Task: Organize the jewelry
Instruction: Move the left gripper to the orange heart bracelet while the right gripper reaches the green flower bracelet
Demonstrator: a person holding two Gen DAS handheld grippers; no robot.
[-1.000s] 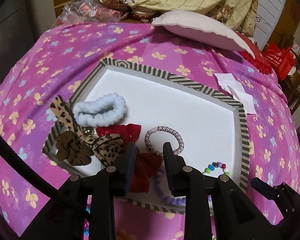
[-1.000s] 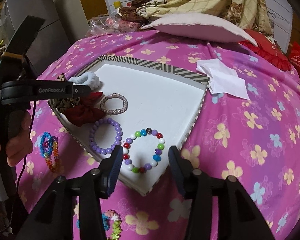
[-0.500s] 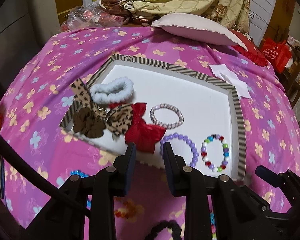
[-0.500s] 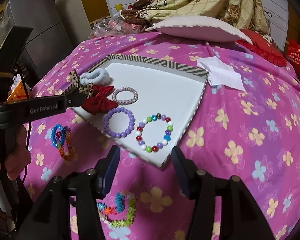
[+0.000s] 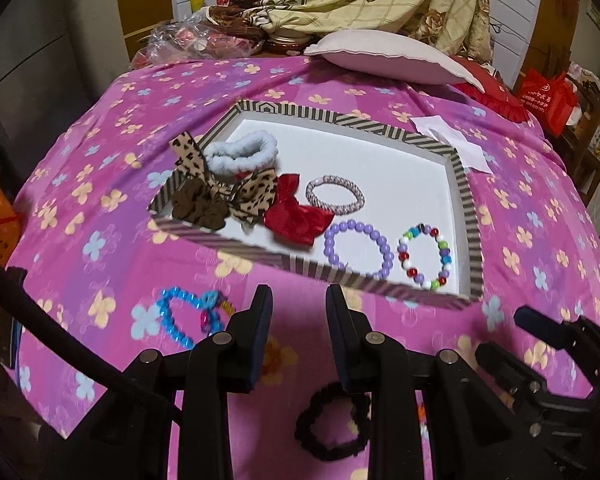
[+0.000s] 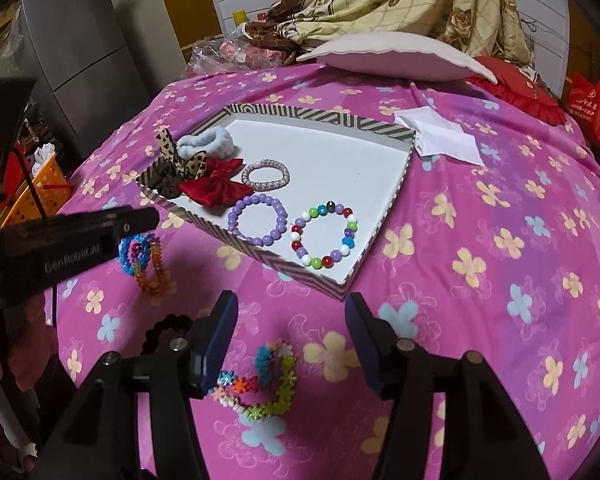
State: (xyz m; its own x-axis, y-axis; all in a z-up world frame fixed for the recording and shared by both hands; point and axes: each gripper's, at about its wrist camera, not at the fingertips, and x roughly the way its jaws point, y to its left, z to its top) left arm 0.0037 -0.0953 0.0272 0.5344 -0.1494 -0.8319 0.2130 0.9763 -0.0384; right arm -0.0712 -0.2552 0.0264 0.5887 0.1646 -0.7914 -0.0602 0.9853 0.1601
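Two grippers: we are holding the left gripper (image 5: 296, 300) and the right gripper (image 6: 290, 308) above the near part of the bed (image 6: 500, 280), both pointing down at the pink flowered cover.
Left fingers: we are keeping them released, with only bare cover showing between them.
Right fingers: we are opening them; nothing is pressing on the pads, and the flower-bead bracelet (image 6: 260, 384) is lying on the cover below the gap.
Tray: the striped tray (image 5: 466, 196) is sitting in the middle of the bed, its white floor carrying the sorted pieces.
Tray's left end: the blue scrunchie (image 5: 242, 152), leopard bow (image 5: 252, 196), brown scrunchie (image 5: 198, 208) and red bow (image 5: 296, 216) are crowding together, touching.
Tray's near edge: the purple bracelet (image 5: 358, 248) and multicolour bracelet (image 5: 424, 254) are lying side by side, with the pink braided band (image 5: 335, 194) just behind them.
Still on the cover: the blue bead bracelet (image 5: 188, 316) near the bed's left edge, and the black scrunchie (image 5: 332, 424) near its front edge.
Far right of the tray: white paper (image 6: 440, 140) is lying just beside the corner.
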